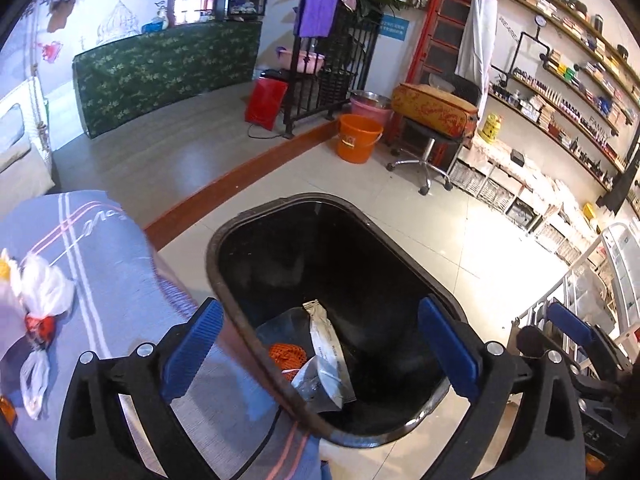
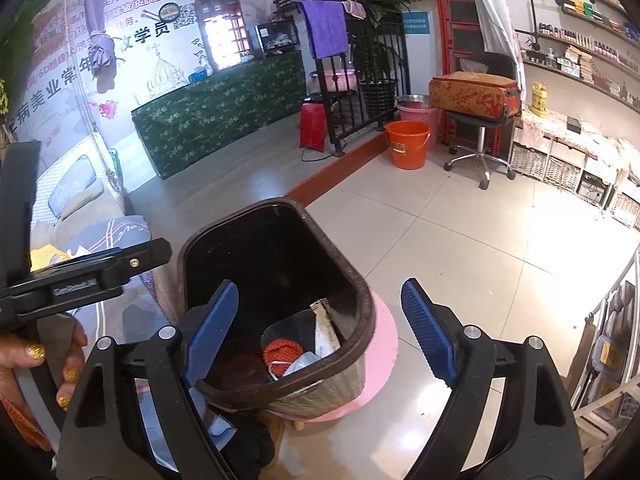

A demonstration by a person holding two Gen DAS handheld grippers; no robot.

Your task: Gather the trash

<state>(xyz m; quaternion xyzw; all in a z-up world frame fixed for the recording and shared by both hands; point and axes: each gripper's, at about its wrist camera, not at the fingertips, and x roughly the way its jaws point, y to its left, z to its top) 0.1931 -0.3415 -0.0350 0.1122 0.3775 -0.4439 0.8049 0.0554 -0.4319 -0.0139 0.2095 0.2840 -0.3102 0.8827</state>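
Note:
A dark brown trash bin (image 1: 224,240) stands beside the bed; it also shows in the right wrist view (image 2: 368,300), on a pink stool (image 2: 384,344). Inside lie a silver-white wrapper (image 1: 326,344), an orange net (image 1: 286,354) and a clear cup (image 2: 286,326). My left gripper (image 1: 320,344) is open and empty above the bin. My right gripper (image 2: 320,328) is open and empty, also over the bin. White plastic trash with a red piece (image 1: 40,300) lies on the blue-grey bed cover (image 1: 120,272), left of my left gripper.
An orange bucket (image 1: 358,138), a rolling stool carrying a red-patterned case (image 1: 434,110) and wall shelves (image 1: 560,92) stand beyond the bin. A red box (image 1: 266,102) and black railing (image 1: 328,68) are further back. Tiled floor (image 2: 480,248) lies to the right.

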